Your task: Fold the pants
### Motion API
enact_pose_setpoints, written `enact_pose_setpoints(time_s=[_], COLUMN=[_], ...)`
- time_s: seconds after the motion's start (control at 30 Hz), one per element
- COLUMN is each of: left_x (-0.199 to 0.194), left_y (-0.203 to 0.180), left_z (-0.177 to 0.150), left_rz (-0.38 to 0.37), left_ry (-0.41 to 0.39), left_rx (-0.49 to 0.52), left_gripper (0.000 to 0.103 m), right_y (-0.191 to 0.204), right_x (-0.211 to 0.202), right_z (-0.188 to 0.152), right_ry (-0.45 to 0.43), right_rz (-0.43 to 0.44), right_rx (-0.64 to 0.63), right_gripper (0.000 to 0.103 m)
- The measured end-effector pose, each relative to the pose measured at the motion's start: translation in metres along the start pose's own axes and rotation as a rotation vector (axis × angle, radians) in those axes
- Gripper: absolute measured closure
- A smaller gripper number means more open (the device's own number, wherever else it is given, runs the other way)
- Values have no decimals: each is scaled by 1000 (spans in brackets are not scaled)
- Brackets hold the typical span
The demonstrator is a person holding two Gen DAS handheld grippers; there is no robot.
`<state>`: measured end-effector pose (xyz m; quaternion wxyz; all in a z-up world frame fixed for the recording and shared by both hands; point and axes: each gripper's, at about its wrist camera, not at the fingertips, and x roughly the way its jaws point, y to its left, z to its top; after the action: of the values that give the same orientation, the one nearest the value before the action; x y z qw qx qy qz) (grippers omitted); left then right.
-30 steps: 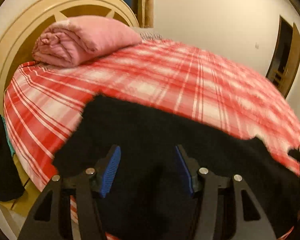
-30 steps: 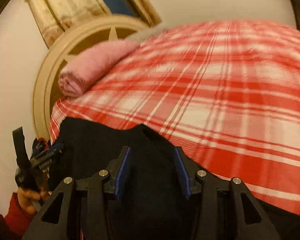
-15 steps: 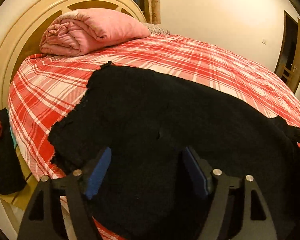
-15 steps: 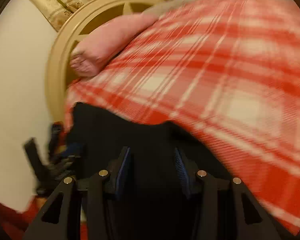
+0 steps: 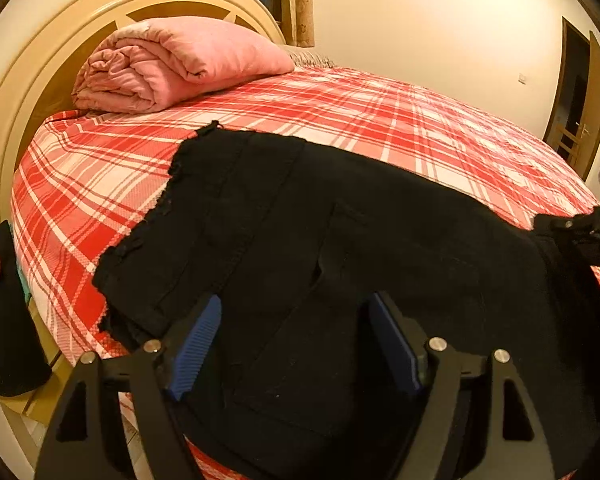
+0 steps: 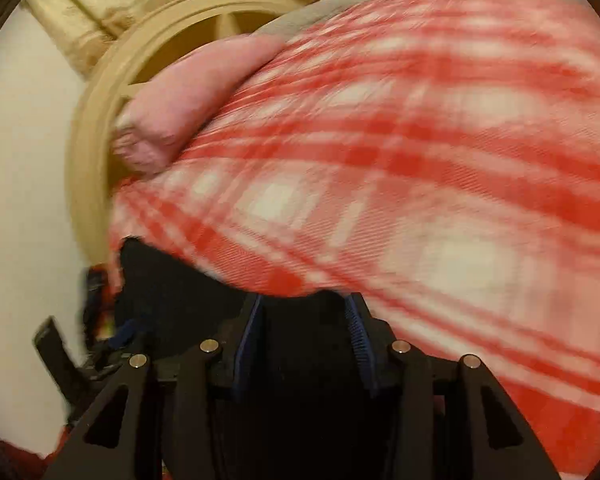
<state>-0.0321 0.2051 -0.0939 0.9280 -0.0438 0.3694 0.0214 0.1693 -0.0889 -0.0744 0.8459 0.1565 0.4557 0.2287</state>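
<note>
Black pants (image 5: 340, 240) lie at the bed (image 5: 420, 128) near edge; left gripper (image 5: 296, 336) spread wide over them; right gripper (image 6: 306, 336) narrow, grip undeterminable.

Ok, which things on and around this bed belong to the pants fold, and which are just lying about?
Job:
- black pants, spread on the plaid bedspread
- left gripper
- right gripper

Lying about:
- rolled pink blanket by the headboard
- dark clothes beside the bed
- door
</note>
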Motion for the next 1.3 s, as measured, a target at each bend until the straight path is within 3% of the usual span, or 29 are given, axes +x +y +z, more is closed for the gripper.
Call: enact_pose_setpoints(time_s=[0.03,0.1,0.2,0.23,0.37,0.43,0.5,0.53,0.57,0.63,0.7,0.83,0.97,1.07,1.2,1.3], left_x=[0,1,1,1,1,1,2,2,3,3,2,3,3,3,4,5], left_y=[0,1,2,1,1,1,1,1,1,1,1,1,1,1,1,1], left_z=[0,1,2,2,3,4,5,6,6,6,6,7,7,7,7,9], left_rz=[0,-2,-3,-1,7,12,16,16,15,16,21,21,26,30,32,31], left_ry=[6,17,25,26,27,34,42,45,46,46,47,53,59,60,62,71], left_rx=[-4,-10,-11,-12,-17,-24,-30,-32,-33,-35,-32,-36,-44,-47,-46,-50], left_gripper=[23,23,23,23,22,22,22,21,21,21,20,20,20,20,20,19], right_y=[-8,-35,-94,-114,-175,-191,-192,-193,-196,-198,-197,-185,-165,-163,-169,-177], right_x=[-22,-71,-134,-148,-159,-156,-158,-159,-164,-173,-191,-261,-347,-386,-399,-391], right_z=[2,0,-14,-22,-49,-59,-61,-62,-64,-67,-72,-102,-166,-228,-300,-329], right_ry=[-38,-118,-157,-146,-28,-10,-47,-53,-67,-84,-115,-332,-527,-606,-601,-545], right_rz=[-56,-250,-778,-884,-1033,-1016,-1005,-987,-930,-869,-799,-656,-614,-582,-583,-566], right_rx=[0,36,143,177,297,322,327,336,356,392,422,498,564,647,747,802], right_gripper=[58,57,55,55,55,55,55,64,87,97,98,98,98,98,98,97])
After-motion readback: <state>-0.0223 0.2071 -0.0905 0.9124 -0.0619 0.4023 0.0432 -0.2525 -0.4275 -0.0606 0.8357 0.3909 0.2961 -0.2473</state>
